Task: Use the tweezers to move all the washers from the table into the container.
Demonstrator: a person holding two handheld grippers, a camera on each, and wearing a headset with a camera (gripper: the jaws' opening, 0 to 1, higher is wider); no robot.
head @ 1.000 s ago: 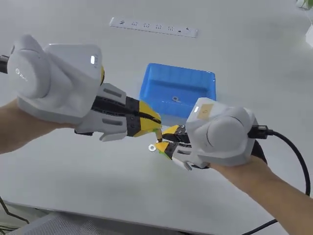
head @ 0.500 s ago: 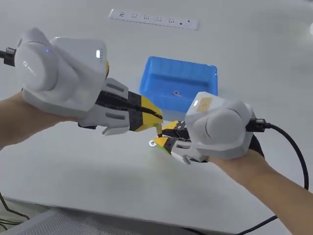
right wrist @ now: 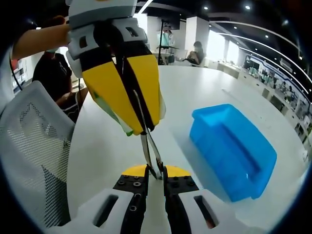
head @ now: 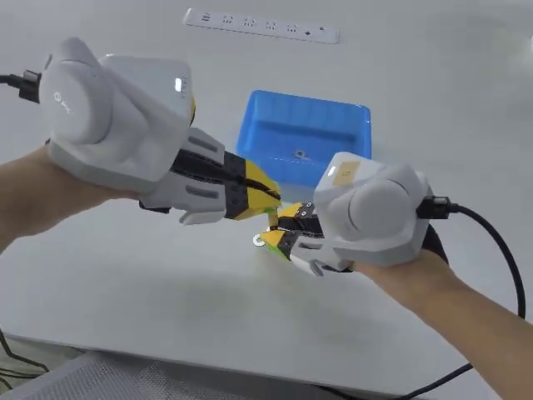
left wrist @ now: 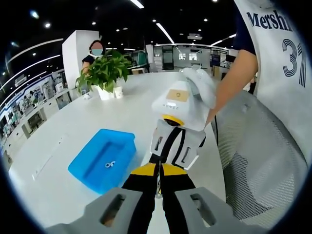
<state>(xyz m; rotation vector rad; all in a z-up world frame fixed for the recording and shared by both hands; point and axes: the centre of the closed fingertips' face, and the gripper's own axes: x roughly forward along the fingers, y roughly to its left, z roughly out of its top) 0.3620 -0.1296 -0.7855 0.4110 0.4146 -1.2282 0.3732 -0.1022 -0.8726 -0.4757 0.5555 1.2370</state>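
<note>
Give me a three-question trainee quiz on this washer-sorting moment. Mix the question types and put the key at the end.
1. True or false: the blue container already holds a washer.
2. How many washers can be seen on the table outside the container in the head view? A) none; B) one; C) four.
3. Fill the gap: the handle end of the tweezers sits in the jaws of the ____ hand-held gripper.

Key
1. True.
2. B, the loose washer beside the jaw tips.
3. Left: the left hand-held gripper.
</note>
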